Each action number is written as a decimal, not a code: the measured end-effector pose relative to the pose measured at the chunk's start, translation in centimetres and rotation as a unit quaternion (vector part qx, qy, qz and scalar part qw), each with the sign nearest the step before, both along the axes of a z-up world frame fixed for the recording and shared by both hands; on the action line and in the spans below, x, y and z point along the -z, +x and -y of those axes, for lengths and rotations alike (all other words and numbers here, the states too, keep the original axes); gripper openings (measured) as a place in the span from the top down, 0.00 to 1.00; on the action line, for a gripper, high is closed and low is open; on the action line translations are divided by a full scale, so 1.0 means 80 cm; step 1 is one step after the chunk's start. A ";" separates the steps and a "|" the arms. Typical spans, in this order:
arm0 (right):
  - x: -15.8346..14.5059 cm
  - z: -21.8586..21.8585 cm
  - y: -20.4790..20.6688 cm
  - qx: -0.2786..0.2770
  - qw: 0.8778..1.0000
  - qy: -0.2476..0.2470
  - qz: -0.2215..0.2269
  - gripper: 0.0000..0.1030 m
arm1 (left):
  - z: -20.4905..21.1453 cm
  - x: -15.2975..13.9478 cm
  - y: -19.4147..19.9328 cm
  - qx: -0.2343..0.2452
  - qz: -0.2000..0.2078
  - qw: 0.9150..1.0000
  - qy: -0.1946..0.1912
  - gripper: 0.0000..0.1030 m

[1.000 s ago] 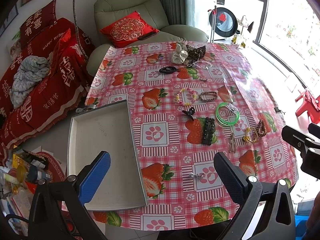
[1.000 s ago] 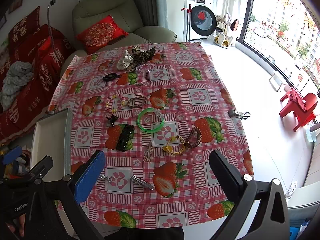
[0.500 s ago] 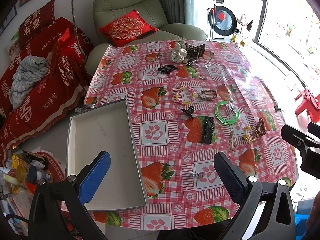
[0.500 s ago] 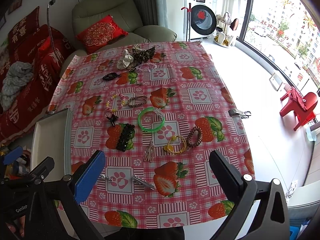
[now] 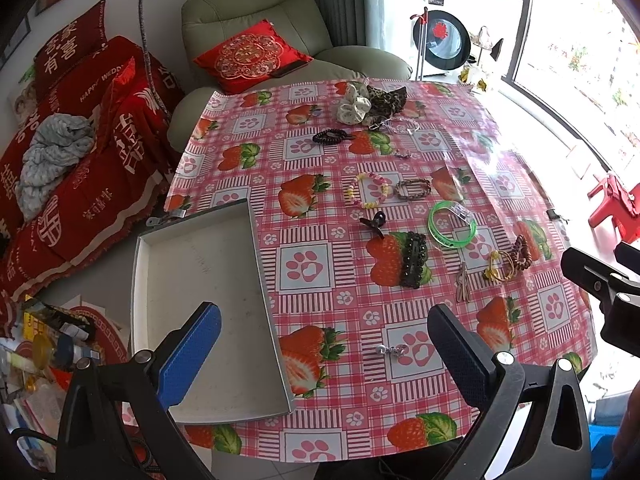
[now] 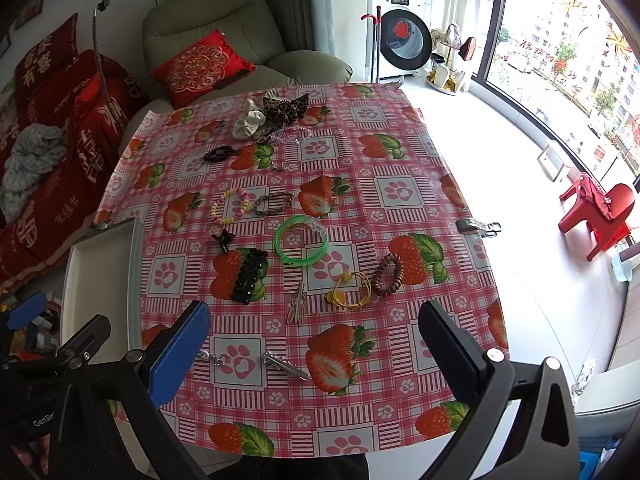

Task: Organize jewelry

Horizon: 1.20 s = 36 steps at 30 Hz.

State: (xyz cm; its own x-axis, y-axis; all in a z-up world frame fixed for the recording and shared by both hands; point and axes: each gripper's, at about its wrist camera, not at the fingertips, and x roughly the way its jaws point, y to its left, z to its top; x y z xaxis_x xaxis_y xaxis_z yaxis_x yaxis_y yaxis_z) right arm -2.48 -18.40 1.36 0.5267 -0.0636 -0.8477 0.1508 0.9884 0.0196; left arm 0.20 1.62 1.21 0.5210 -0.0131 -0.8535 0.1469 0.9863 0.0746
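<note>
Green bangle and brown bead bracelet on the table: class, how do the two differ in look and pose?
The green bangle is a smooth, translucent, rigid-looking ring; the brown bead bracelet is made of many small dark beads. The green bangle forms a wider, rounder loop; the brown bead bracelet is narrower and oval. Both lie flat on the strawberry tablecloth, untouched.

- Table (image 6: 400, 200) under a pink checked cloth printed with strawberries and paw prints.
- White tray (image 5: 160, 280) sits at the left edge, nothing visible inside it.
- Far end: a cream scrunchie (image 6: 249, 124) touching a leopard-print scrunchie (image 6: 284, 108), a black hair tie (image 6: 220, 153) just in front.
- Middle: pastel bead bracelet (image 6: 231, 206) beside a braided bracelet (image 6: 273, 203); green bangle (image 6: 301, 241) with a clear clip on its rim.
- Small black claw clip (image 6: 224, 237) just behind a black beaded hair clip (image 6: 250, 275).
- Nearer: a beige hair clip (image 6: 297, 305), yellow hair tie (image 6: 348, 285) touching a brown bead bracelet (image 6: 387, 274).
- Near edge: a silver hair clip (image 6: 285, 365) and a small silver trinket (image 6: 212, 357).
</note>
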 end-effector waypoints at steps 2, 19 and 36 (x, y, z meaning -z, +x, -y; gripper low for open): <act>0.000 0.000 0.000 0.000 1.000 0.001 0.000 0.00 | 0.000 0.000 0.000 0.000 0.000 1.000 0.000 0.00; 0.011 0.005 0.004 0.000 1.000 0.003 -0.008 0.00 | 0.006 0.013 0.011 0.001 -0.017 1.000 0.002 0.00; 0.075 0.063 0.027 0.046 0.996 0.036 -0.072 0.00 | 0.034 0.084 0.057 0.030 -0.092 0.995 0.003 0.00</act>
State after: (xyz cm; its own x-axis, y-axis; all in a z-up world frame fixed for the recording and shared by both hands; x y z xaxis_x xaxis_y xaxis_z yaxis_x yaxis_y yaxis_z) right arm -0.30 -23.44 -4.61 0.3944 -0.0418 -0.9180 0.2469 0.9671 0.0620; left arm 4.78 -1.10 -5.51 0.3540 -0.0336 -0.9346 0.2179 0.9748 0.0475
